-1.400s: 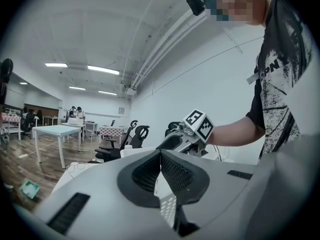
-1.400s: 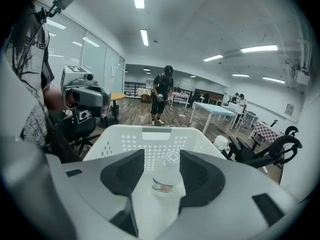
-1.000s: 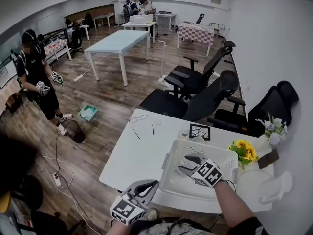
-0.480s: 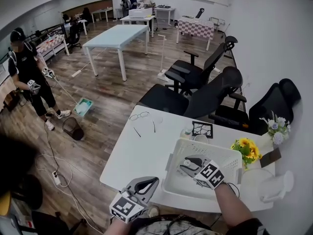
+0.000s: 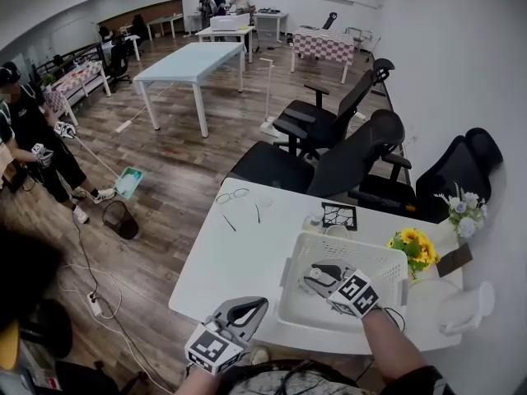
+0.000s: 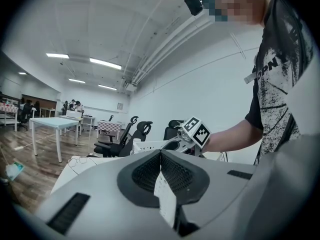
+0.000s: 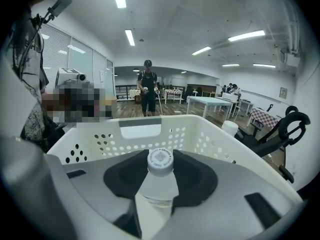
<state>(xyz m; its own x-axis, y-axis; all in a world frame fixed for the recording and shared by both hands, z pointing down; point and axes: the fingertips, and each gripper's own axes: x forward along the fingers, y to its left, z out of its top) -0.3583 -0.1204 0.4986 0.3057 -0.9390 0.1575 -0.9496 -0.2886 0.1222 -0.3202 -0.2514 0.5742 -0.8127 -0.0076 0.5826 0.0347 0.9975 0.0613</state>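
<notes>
My right gripper (image 5: 313,278) is clamped on a small clear plastic bottle with a white cap (image 7: 158,189). Its cap points forward over the white perforated plastic basket (image 7: 200,134). It's probably light, slick and squashy, so I'd grip near the neck. My left gripper (image 6: 161,159) is closed and empty.

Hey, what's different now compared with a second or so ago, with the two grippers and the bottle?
The right gripper has sunk lower into the white basket, whose wall now rises around it, with the bottle still clamped between its jaws. Nothing was grabbed or released. The left gripper stays shut by the near edge of the table. The person in the background has walked further left.
</notes>
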